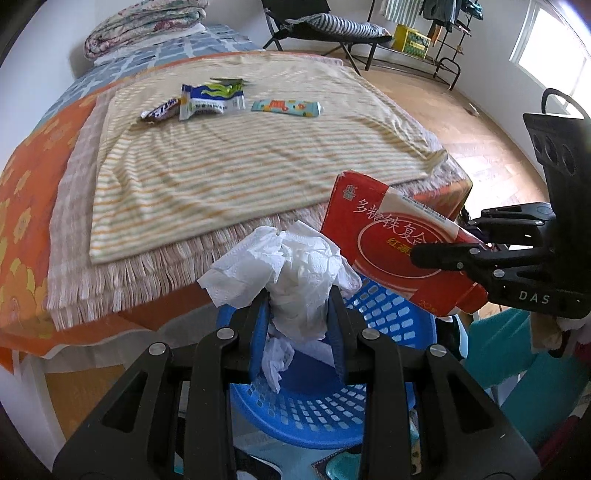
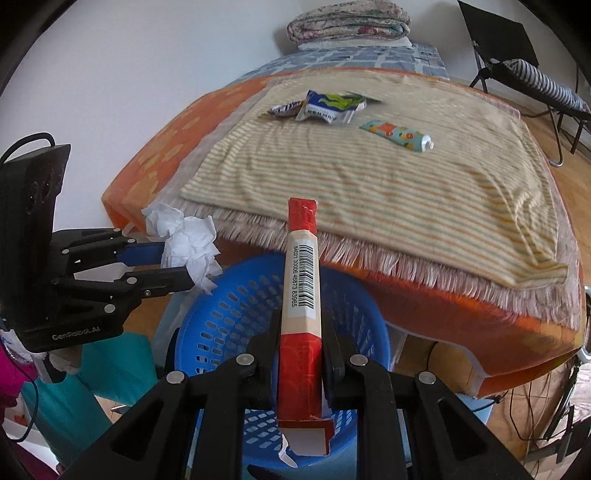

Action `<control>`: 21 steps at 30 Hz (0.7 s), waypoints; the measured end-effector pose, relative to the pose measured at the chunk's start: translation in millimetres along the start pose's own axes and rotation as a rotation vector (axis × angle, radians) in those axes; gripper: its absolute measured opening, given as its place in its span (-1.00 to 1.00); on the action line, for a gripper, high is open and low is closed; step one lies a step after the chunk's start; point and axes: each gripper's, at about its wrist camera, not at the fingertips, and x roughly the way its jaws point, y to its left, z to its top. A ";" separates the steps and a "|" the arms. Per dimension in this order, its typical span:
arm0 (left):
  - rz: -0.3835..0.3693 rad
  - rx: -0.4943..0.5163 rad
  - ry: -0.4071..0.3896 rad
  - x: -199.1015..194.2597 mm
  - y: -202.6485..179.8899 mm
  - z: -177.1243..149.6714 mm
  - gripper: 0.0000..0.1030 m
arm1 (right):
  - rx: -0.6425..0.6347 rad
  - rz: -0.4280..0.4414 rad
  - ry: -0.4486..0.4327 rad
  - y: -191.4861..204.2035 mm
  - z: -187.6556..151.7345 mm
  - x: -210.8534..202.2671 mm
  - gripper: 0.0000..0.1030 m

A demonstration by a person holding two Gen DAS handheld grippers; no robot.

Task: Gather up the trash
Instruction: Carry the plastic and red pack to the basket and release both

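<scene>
My left gripper (image 1: 297, 295) is shut on a crumpled white tissue (image 1: 291, 269), held over the blue slotted basket (image 1: 321, 410). From the right wrist view the same tissue (image 2: 192, 247) hangs at the left gripper's (image 2: 177, 264) tips above the basket's (image 2: 229, 314) left rim. My right gripper (image 2: 299, 325) is shut on a flat red carton (image 2: 301, 295), edge-on with a barcode strip, also above the basket. In the left wrist view that red carton (image 1: 391, 240) sits between the right gripper's (image 1: 436, 240) fingers. A dark wrapper (image 1: 160, 110), a blue-white packet (image 1: 212, 99) and a tube (image 1: 286, 108) lie on the striped cloth (image 1: 251, 158).
The cloth covers an orange-sheeted bed (image 1: 29, 192) whose fringed edge (image 2: 369, 258) overhangs the basket. Folded quilts (image 2: 349, 26) lie at the bed's far end. A black folding chair (image 1: 325, 26) and a clothes rack (image 1: 443, 33) stand on the wooden floor beyond. Teal fabric (image 1: 517, 350) is beside the basket.
</scene>
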 end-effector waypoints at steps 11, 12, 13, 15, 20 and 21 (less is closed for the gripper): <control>-0.008 0.011 0.021 4.5 -6.1 -7.7 -0.31 | 0.010 0.009 0.038 -0.6 -6.1 11.4 -0.59; -0.008 0.012 0.021 4.6 -6.1 -7.7 -0.30 | 0.010 0.009 0.038 -0.5 -6.3 11.7 -0.59; -0.008 0.013 0.023 5.1 -6.8 -7.7 -0.30 | 0.010 0.009 0.039 -1.0 -5.6 12.1 -0.59; -0.007 0.013 0.026 5.8 -7.4 -7.8 -0.23 | 0.013 0.008 0.037 -1.4 -5.1 11.8 -0.56; -0.003 0.008 0.029 6.9 -6.0 -6.1 -0.18 | 0.024 0.001 0.030 -4.6 -3.6 11.7 -0.34; -0.002 0.006 0.029 7.0 -5.8 -5.9 -0.17 | 0.025 0.000 0.028 -4.8 -3.7 11.1 -0.25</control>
